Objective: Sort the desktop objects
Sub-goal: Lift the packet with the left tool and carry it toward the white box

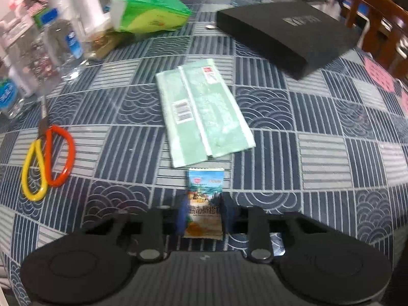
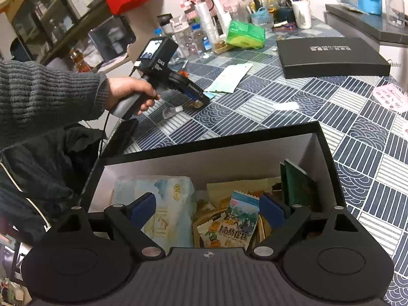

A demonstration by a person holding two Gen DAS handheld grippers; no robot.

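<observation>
1. Blue-padded fingers of the left gripper (image 1: pixel 202 213) are closed on a small snack packet (image 1: pixel 205 201), low over the patterned tablecloth (image 1: pixel 318 153).
2. Just beyond the packet lies a pale green wrapper (image 1: pixel 204 112); scissors (image 1: pixel 46 158) lie far to its left.
3. Right gripper (image 2: pixel 207 210) hangs spread wide and empty over the black box (image 2: pixel 329 150), above another snack packet (image 2: pixel 236 225) inside.
</observation>
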